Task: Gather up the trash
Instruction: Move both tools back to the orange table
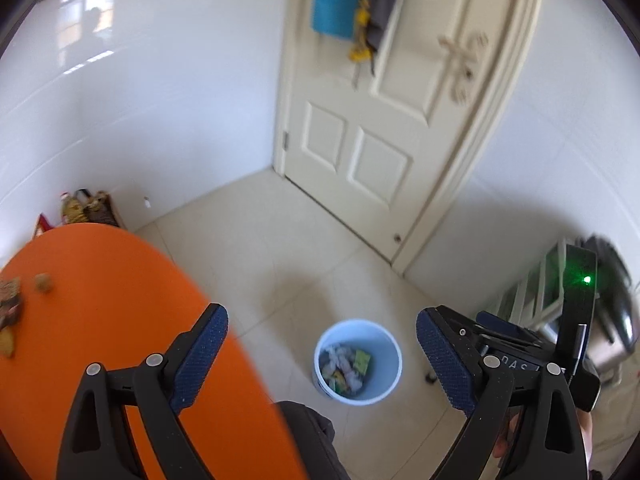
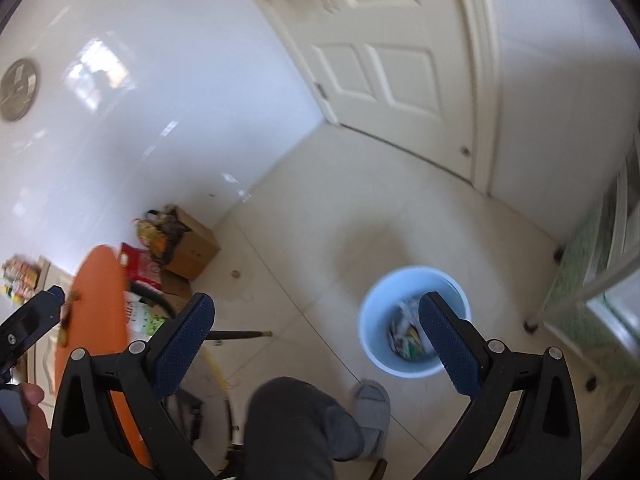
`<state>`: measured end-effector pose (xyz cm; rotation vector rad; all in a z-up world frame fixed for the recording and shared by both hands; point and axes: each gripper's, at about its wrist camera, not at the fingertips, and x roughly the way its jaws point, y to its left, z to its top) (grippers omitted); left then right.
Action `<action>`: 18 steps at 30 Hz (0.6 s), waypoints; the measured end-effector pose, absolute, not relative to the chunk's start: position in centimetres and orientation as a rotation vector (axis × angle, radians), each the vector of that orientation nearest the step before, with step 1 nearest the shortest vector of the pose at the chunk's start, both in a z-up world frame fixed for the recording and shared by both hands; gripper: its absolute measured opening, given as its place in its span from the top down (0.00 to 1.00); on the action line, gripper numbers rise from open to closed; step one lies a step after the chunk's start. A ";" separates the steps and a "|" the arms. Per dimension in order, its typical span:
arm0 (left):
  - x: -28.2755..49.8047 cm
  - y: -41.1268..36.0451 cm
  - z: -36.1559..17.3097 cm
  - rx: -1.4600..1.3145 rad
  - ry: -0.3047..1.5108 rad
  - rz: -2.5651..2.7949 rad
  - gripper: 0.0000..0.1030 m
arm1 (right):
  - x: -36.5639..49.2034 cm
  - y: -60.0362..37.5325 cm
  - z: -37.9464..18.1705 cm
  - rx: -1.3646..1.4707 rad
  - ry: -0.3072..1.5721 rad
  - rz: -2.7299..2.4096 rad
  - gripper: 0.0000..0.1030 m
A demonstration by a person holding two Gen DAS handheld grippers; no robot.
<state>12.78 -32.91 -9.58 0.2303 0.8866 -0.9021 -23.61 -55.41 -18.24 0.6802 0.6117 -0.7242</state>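
Observation:
A pale blue trash bin [image 1: 390,364] stands on the tiled floor, holding crumpled paper and wrappers [image 1: 346,366]. My left gripper [image 1: 322,316] hangs above it, jaws wide open with nothing between them. Beside it to the left is the orange table [image 1: 100,300], with a few brown scraps [image 1: 43,282] near its left edge. In the right wrist view my right gripper [image 2: 317,304] is also open and holds nothing. The bin [image 2: 370,320] lies below and to its right, partly behind the right finger [image 2: 448,344]. Both views are motion-blurred.
A person's grey trouser leg [image 2: 296,428] and slipper [image 2: 372,412] are near the bin. A cardboard box [image 2: 192,252] and red bag [image 2: 138,264] sit by the white wall. A cream door [image 1: 380,120] closes the corner. A white rack [image 2: 592,280] stands at the right.

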 end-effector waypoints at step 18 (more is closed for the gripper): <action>2.5 0.0 -1.9 -0.023 0.663 -0.505 0.07 | -9.1 -34.1 -7.0 0.291 0.539 -0.401 0.00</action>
